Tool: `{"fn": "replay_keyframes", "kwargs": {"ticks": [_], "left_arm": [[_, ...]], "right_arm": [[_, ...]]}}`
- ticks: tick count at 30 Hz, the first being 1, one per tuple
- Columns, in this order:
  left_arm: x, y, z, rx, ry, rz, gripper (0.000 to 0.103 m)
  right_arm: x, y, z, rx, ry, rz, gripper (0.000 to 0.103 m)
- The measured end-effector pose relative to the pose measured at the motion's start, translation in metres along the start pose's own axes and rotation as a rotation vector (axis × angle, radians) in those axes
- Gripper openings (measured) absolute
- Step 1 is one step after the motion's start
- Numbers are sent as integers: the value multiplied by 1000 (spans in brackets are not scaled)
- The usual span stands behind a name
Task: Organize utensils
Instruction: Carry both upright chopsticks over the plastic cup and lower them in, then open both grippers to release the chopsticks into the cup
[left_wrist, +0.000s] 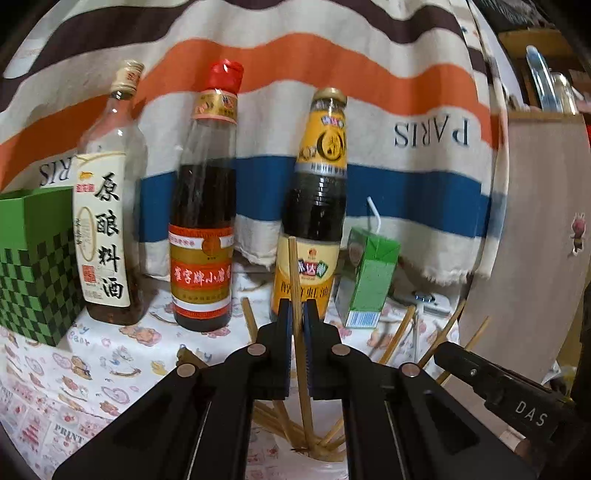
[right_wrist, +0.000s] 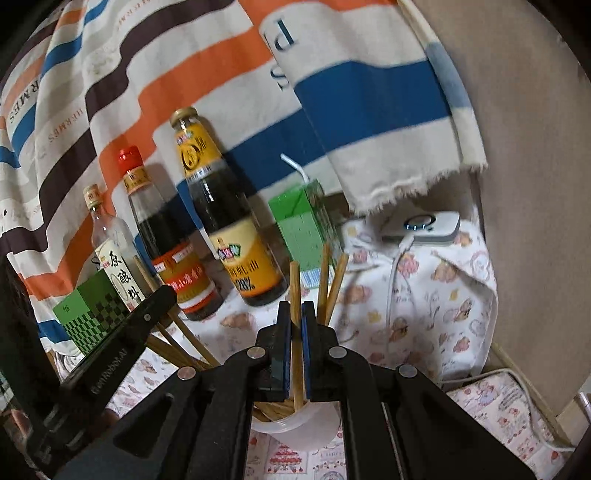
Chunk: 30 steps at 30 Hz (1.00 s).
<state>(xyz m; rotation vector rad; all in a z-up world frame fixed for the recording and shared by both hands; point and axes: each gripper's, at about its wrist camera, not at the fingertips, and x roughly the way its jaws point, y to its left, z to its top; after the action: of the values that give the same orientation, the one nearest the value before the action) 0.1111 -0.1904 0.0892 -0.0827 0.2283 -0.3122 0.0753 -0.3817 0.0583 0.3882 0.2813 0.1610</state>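
Observation:
My left gripper (left_wrist: 297, 304) is shut on a wooden chopstick (left_wrist: 294, 273) that stands upright, its lower end in a white cup (left_wrist: 325, 459) holding several more chopsticks (left_wrist: 397, 334). My right gripper (right_wrist: 294, 306) is shut on another chopstick (right_wrist: 294, 284), also upright over the same white cup (right_wrist: 295, 424). More chopsticks (right_wrist: 332, 280) lean out of the cup to the right and left. The right gripper's body (left_wrist: 491, 380) shows at the right of the left wrist view; the left gripper's body (right_wrist: 110, 343) shows at the left of the right wrist view.
Three sauce bottles (left_wrist: 203, 206) stand behind the cup on a patterned cloth (left_wrist: 92, 369). A green checkered box (left_wrist: 33, 266) is at the far left, a green drink carton (left_wrist: 369, 277) at the right. A striped cloth (left_wrist: 332, 74) hangs behind. A white device (right_wrist: 432, 223) with cable lies right.

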Motion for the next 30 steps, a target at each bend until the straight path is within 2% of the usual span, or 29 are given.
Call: {"fn": "replay_keyframes", "kwargs": {"ticks": [9,11,12,13,14,15,17,18,19,23,26,28,30], "left_arm": [[8,-3,0,38,74,9,6],[0,-4,3,46,81,28,6],[-7,-5,5,60,71,37,9],[-15,-4,7,72,61,47,13],[-22,-3,10,81,51,59,23],[-31,0,13,83,41,67,37],[-47,7,18,78,17,83,51],[-54,12,20,79,6,92,55],[-61,16,22,78,0,101,56],[-80,33,23,81,34,89,57],[-97,45,17,100,38,122,57],[-107,57,12,61,49,115,63],[-118,71,6,1,56,112,76]], "right_arm": [[11,-8,-3,16,62,17,7],[14,-7,-3,6,99,25,16],[15,-5,-3,-2,115,26,34],[15,-3,-2,-13,122,31,51],[13,-1,-2,-25,114,42,56],[9,2,-2,-34,95,48,59],[3,9,-1,-60,73,40,60],[0,15,0,-80,68,39,65],[-3,19,1,-95,64,45,69],[-17,35,-1,-125,48,58,74],[-29,50,-7,-170,41,71,78],[-34,60,-12,-193,51,87,79],[-38,69,-18,-208,57,94,79]]}}
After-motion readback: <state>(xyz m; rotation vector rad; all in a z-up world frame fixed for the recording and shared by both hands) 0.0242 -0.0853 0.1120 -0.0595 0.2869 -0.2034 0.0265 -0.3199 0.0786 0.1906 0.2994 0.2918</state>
